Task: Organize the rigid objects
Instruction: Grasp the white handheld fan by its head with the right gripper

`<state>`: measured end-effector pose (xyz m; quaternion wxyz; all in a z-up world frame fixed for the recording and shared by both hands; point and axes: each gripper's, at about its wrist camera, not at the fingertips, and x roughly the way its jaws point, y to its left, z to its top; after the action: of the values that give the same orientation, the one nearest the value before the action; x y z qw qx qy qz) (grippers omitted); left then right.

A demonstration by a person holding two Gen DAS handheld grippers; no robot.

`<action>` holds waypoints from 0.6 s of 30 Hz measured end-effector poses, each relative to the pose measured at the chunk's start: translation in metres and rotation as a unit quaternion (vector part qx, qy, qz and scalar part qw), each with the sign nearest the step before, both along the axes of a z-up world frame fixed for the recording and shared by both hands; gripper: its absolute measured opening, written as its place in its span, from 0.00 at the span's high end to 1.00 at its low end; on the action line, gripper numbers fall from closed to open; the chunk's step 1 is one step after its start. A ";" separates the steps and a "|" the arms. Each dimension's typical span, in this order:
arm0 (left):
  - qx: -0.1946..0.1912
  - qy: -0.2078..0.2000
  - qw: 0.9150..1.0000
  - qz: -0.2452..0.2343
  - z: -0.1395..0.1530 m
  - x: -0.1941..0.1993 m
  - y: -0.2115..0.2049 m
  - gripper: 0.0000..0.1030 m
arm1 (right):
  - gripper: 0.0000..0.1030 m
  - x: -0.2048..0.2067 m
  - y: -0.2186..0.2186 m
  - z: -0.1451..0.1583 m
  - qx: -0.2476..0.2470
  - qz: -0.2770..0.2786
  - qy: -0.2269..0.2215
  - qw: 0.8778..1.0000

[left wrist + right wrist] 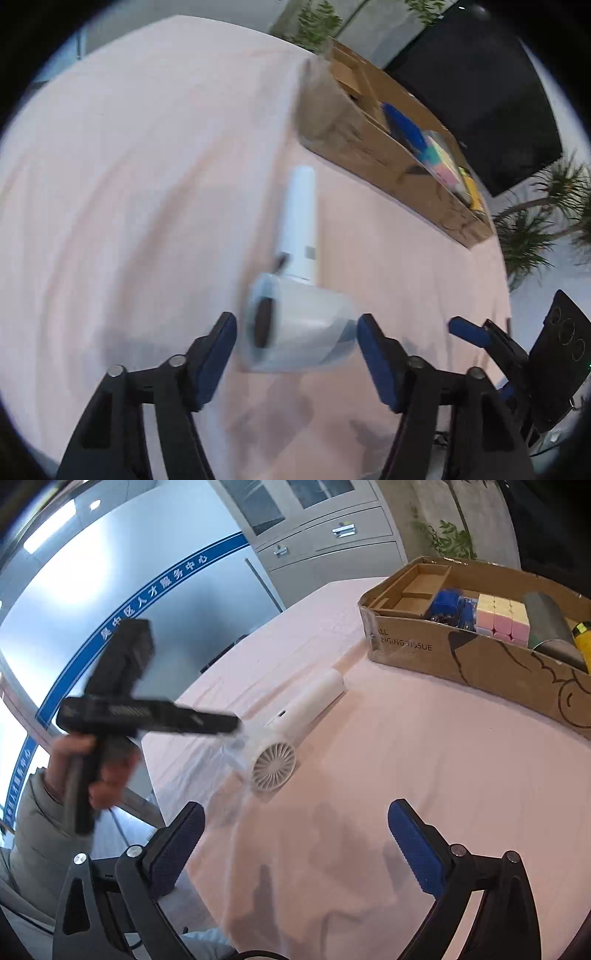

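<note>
A white hair dryer (301,295) lies on the pink tablecloth (129,184), handle pointing away toward the cardboard box (369,147). My left gripper (297,354) is open, its jaws on either side of the dryer's barrel, not closed on it. In the right wrist view the dryer (291,731) shows its round rear grille, with the left gripper (229,725) at its left end, blurred. My right gripper (295,849) is open and empty, low over the cloth in front of the dryer; it also shows in the left wrist view (469,332) at the right.
The cardboard box (461,657) at the back right holds a blue item (447,603), a pastel cube (502,618), a grey cylinder (550,627) and a yellow item (583,635). Grey cabinets (332,542), a glass wall and plants (535,221) surround the table.
</note>
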<state>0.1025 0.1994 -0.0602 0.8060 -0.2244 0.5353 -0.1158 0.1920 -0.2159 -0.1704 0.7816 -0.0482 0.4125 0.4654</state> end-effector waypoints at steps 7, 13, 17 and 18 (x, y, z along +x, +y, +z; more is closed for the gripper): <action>0.006 -0.028 0.999 -0.039 -0.003 0.022 -0.058 0.39 | 0.15 -0.005 -0.025 0.008 -0.008 -0.015 -0.015 1.000; -0.092 -0.026 0.984 -0.149 -0.007 0.041 -0.137 0.48 | 0.15 0.016 -0.075 0.009 -0.027 -0.076 -0.031 0.996; -0.110 -0.023 0.983 -0.148 -0.001 0.049 -0.145 0.46 | 0.15 0.027 -0.094 0.004 -0.046 -0.087 -0.033 0.995; -0.114 -0.023 0.984 -0.135 -0.001 0.052 -0.137 0.46 | 0.15 0.031 -0.093 0.006 -0.051 -0.084 -0.040 0.994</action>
<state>0.1541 0.0622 -0.0610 0.7641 -0.2384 0.5252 -0.2889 0.2230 -0.3088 -0.1646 0.8302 -0.0714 0.4068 0.3744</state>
